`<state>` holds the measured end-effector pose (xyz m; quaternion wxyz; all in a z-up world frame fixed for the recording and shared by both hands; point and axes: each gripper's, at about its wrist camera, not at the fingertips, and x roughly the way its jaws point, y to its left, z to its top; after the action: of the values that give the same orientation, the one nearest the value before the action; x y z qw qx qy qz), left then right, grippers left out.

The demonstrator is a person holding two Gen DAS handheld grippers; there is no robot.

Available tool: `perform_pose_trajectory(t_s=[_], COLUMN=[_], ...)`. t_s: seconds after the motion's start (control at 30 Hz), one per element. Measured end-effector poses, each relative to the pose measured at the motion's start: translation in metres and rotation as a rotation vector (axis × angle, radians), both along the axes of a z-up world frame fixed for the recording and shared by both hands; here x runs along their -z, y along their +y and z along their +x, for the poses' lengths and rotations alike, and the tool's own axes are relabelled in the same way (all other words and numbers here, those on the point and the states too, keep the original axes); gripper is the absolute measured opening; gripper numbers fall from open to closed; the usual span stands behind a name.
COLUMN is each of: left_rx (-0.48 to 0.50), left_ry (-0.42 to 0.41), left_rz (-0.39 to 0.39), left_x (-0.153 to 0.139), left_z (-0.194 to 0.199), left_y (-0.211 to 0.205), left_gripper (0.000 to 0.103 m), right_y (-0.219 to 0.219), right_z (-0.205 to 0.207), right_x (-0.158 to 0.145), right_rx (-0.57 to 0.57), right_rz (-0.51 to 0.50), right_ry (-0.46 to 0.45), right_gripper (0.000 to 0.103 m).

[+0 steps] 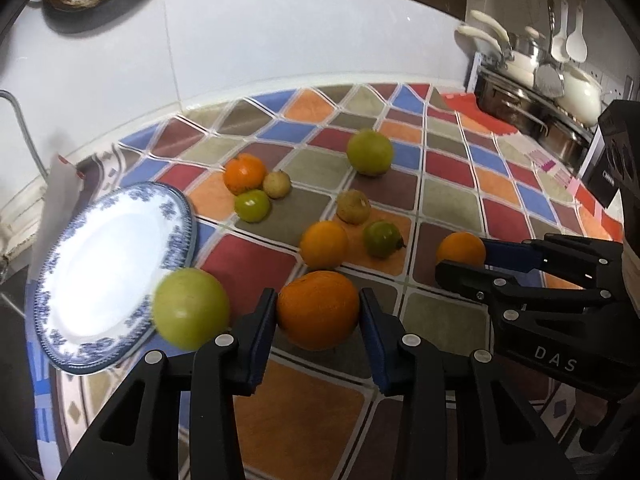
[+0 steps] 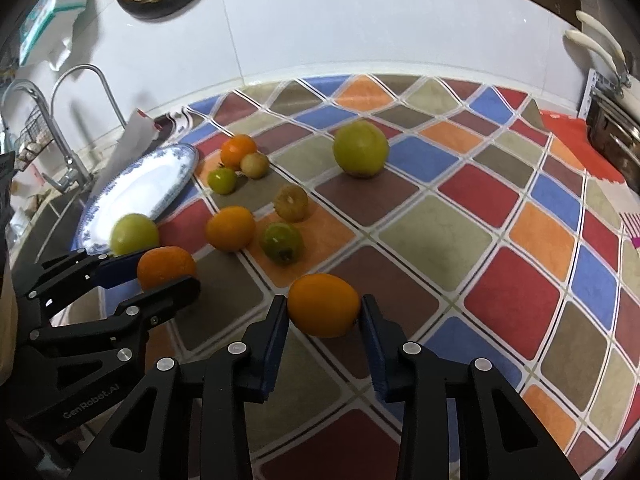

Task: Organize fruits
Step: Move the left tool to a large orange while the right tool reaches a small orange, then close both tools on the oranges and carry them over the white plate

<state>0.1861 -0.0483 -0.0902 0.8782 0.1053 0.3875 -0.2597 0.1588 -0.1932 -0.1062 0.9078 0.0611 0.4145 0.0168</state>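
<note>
My left gripper (image 1: pixel 319 312) is shut on a large orange (image 1: pixel 318 309), its pads touching both sides; both also show in the right wrist view, the gripper (image 2: pixel 160 268) and the orange (image 2: pixel 166 266). My right gripper (image 2: pixel 324 308) is shut on another orange (image 2: pixel 324 305), seen from the left wrist too, the gripper (image 1: pixel 464 258) around the orange (image 1: pixel 461 249). A blurred green apple (image 1: pixel 191 308) sits at the rim of the blue-and-white plate (image 1: pixel 108 272). Several other oranges, green and brown fruits lie scattered on the checked cloth (image 1: pixel 452 184).
A big green fruit (image 1: pixel 370 152) lies farther back. A sink and taps (image 2: pixel 60 128) stand left of the plate. Pots and hanging utensils (image 1: pixel 560 76) stand at the right. A white tiled wall (image 1: pixel 280 40) bounds the back.
</note>
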Motion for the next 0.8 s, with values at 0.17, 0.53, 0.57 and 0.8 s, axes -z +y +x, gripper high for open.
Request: perform_pose_trajectory(t_s=[0.17, 0.53, 0.57, 0.8], left_rx=[-0.046, -0.125, -0.132, -0.186], left_ry=[-0.030, -0.131, -0.139, -0.185], left_rz=[-0.030, -0.057, -0.057, -0.047], left_x=[-0.022, -0.059, -0.062, -0.071], left_z=[-0.002, -0.004, -0.002, 0.012], left_y=[0.019, 0.068, 0.074, 0.107], left_gripper=[0.040, 0.041, 0.041, 0.040], right_y=[0.016, 0.062, 0.068, 0.102], right_z=[-0.002, 0.005, 0.008, 0.029], right_x=[-0.019, -0.058, -0.061, -0.072], right_rx=[-0.038, -0.141, -0.153, -0.218], right_rz=[-0.002, -0.004, -0.004, 0.005], right_ry=[-0.052, -0.153, -0.161, -0.205], right_gripper=[0.037, 0.037, 0.037, 0.037])
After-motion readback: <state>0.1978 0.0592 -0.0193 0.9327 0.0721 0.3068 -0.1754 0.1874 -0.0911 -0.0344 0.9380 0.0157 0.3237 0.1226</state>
